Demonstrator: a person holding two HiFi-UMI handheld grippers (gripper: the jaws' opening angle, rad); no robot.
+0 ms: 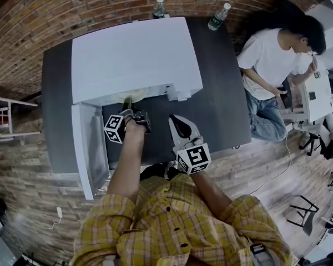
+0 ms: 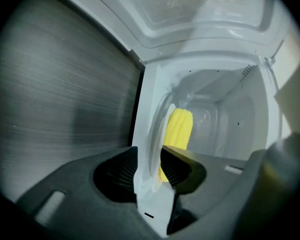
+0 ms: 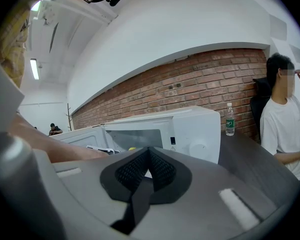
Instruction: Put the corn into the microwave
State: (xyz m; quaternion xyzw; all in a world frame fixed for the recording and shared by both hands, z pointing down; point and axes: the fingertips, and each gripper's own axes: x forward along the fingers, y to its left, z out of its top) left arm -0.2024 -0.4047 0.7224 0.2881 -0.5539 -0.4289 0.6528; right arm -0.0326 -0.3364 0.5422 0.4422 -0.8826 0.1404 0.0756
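A yellow corn cob [image 2: 179,129] lies inside the white microwave [image 1: 136,54] on its glass turntable [image 2: 157,134]. The microwave door [image 1: 91,148] hangs open to the left. My left gripper [image 1: 127,105] reaches into the oven's mouth. In the left gripper view its jaws [image 2: 152,159] stand apart just short of the cob, with the near end of the corn hidden behind one jaw and no pad pressing on it. My right gripper [image 1: 177,123] hovers over the dark table in front of the microwave [image 3: 190,129]. It [image 3: 149,154] is shut and holds nothing.
The microwave sits on a dark table [image 1: 222,104] against a brick wall. Two water bottles [image 1: 159,7] [image 1: 218,16] stand at the table's far edge; one bottle [image 3: 229,119] shows right of the oven. A person in a white shirt [image 1: 269,60] sits at the right end.
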